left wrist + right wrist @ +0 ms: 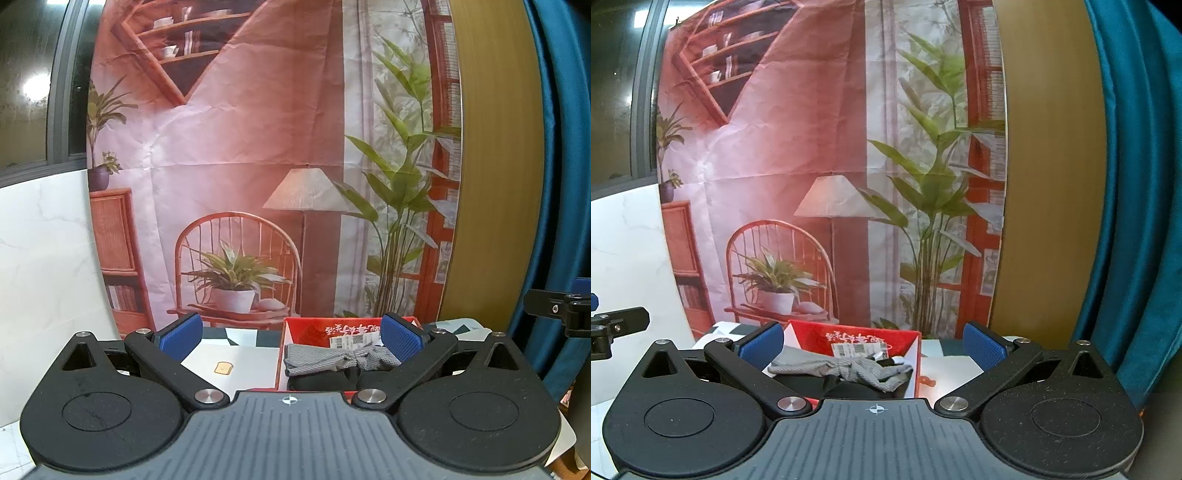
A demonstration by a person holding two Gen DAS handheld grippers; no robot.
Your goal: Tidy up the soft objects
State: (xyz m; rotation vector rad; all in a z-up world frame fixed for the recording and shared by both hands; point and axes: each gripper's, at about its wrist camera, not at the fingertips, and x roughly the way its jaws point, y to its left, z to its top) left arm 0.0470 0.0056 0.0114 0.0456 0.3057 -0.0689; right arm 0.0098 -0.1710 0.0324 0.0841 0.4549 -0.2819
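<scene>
Where both wrist views look forward along the fingers, the left gripper [291, 338] and the right gripper [873, 341] are seen spread wide, nothing held between their blue pads. Free air lies between and ahead of each pair of fingers, bounded behind by a printed backdrop [240, 147] hung close to the far table edge, with a blue curtain [1137, 184] to the right.

Beyond the fingers a red box [314, 326] is set on the table [240, 356], its mouth open upward. A grey mesh cloth [332, 360] is draped across a dark soft item [325, 380] inside it; a white printed label [858, 349] shows behind.

The box's near wall is cut off by each gripper body, and the dark item's shape cannot be made out. A small toast sticker [224, 368] lies on the table left of the box.
</scene>
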